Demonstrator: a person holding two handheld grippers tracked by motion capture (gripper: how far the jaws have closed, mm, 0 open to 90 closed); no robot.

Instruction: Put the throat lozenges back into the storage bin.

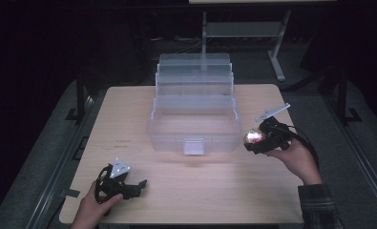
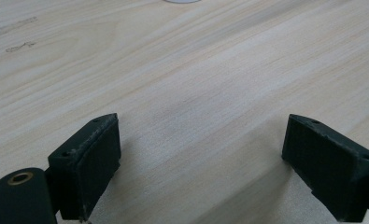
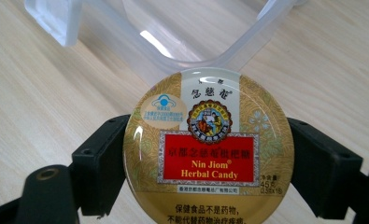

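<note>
Since the left hand-held gripper [image 1: 137, 185] just sits low over the bare desk [image 1: 129, 114] with its jaws spread wide and holding nothing, the risk is all on the right. The right hand-held gripper [image 3: 205, 154] pinches the round candy tin [image 3: 208, 148] by its smooth edges, just right of the clear tiered box [image 1: 193, 125]. I'd guess it could slip or clip the rim. Tin's glossy gold, red "Nin Jiom Herbal Candy" label.

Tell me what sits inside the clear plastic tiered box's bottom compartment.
The clear plastic tiered box looks empty in its bottom compartment; the wooden table shows through. The upper trays' contents cannot be judged. The round gold candy tin is outside it, clamped in the right gripper.
</note>
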